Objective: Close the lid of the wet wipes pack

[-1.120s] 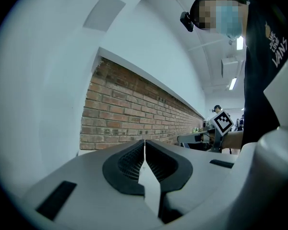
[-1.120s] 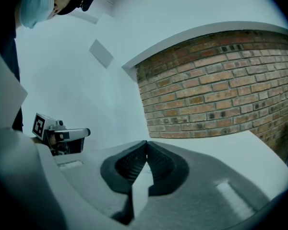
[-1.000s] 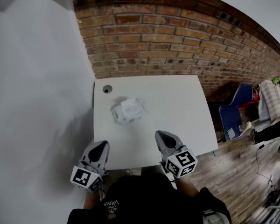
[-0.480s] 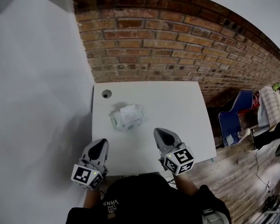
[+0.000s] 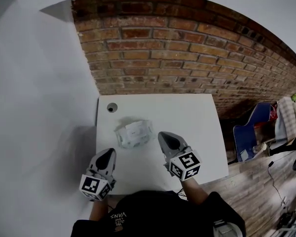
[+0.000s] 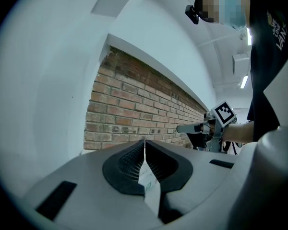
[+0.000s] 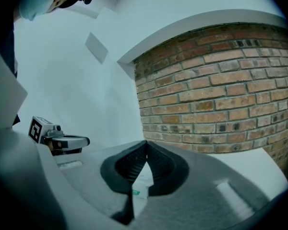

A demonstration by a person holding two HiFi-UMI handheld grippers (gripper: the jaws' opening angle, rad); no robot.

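We hold the left hand-held gripper (image 5: 107,155) and right hand-held gripper (image 5: 167,138) with jaws together, empty. The wet wipes pack (image 5: 134,133) lies on the desk (image 5: 187,112) — 2 o'clock from the left, 9 o'clock from the right.

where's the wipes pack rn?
Head view: the wet wipes pack lies on the white table, left of centre, between the round hole and the right claw.

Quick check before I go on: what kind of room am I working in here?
Likely an indoor lab or studio workspace: a plain white table set against a bare brick wall, a wooden floor beside it, and a wet wipes pack laid out on the table.
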